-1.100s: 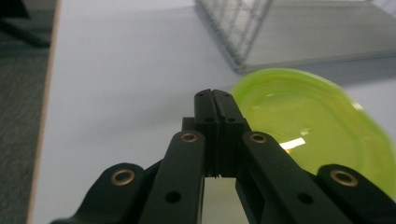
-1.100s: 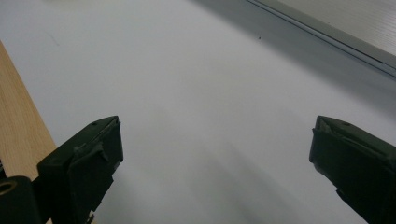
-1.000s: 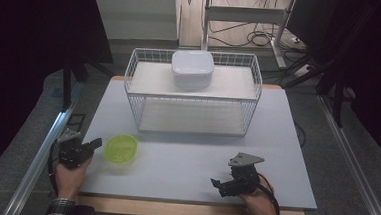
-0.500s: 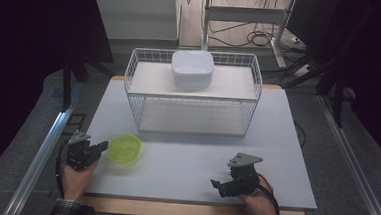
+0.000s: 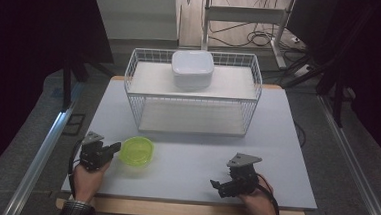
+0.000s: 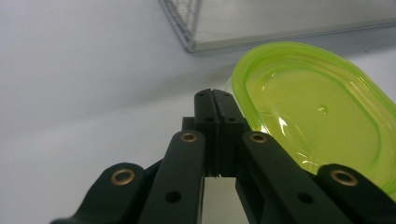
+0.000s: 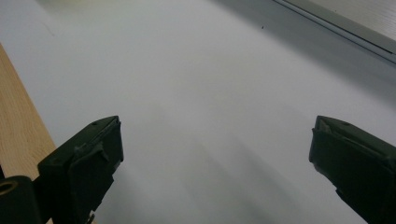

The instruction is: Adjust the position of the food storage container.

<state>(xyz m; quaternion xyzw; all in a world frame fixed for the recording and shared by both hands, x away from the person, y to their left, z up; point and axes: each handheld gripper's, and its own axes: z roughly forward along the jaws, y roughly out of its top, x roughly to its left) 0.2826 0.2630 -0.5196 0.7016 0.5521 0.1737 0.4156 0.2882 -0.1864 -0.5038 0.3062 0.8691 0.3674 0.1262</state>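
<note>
Green lid [image 5: 136, 151] now touched by the advanced left gripper [image 5: 112, 148], jaws clenched empty; right gripper [image 5: 217, 185] released; wire basket [image 5: 129, 91] behind.

**What can't be made out**

The green lid [image 6: 317, 116] is cut off at the right edge in the left gripper view, part of its rim hidden behind the left gripper [image 6: 214, 100]. Contact between them can't be judged there.
</note>
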